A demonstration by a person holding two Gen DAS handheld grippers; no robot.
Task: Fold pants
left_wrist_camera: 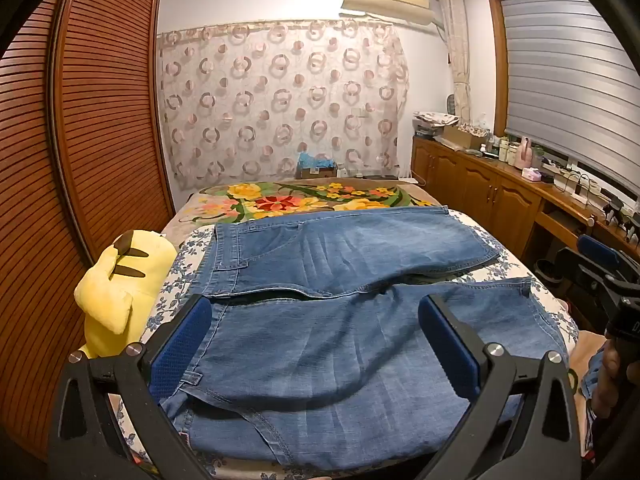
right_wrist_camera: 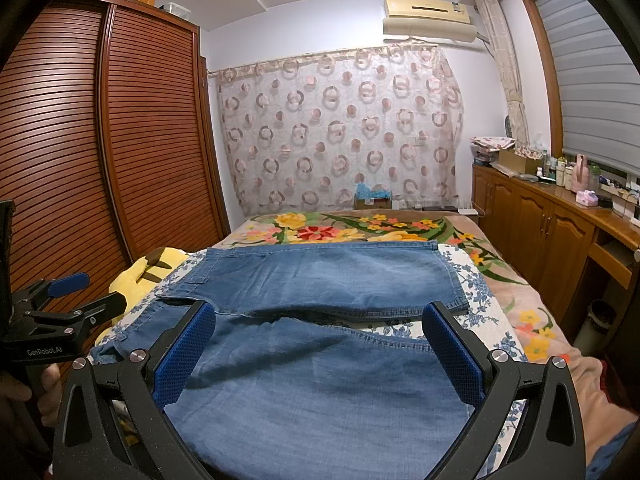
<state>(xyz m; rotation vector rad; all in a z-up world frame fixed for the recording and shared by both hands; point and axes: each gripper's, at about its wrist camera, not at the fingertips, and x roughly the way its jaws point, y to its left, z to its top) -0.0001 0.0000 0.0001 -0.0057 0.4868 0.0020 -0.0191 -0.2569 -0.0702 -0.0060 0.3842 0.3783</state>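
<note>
Blue denim pants (left_wrist_camera: 320, 300) lie spread flat across the bed, waistband to the left, both legs running to the right side by side. They also show in the right wrist view (right_wrist_camera: 320, 360). My left gripper (left_wrist_camera: 314, 312) hovers open over the near leg by the waistband, blue pads wide apart. My right gripper (right_wrist_camera: 318, 320) hovers open over the near leg toward the hem end. Each gripper shows in the other's view: the right gripper (left_wrist_camera: 600, 264) at the far right, the left gripper (right_wrist_camera: 68, 300) at the far left. Neither holds anything.
A yellow plush toy (left_wrist_camera: 116, 292) lies at the bed's left edge beside the waistband. A floral blanket (left_wrist_camera: 304, 200) covers the far bed. A louvred wooden wardrobe (left_wrist_camera: 80, 120) stands left; wooden cabinets (left_wrist_camera: 480, 192) with clutter run along the right.
</note>
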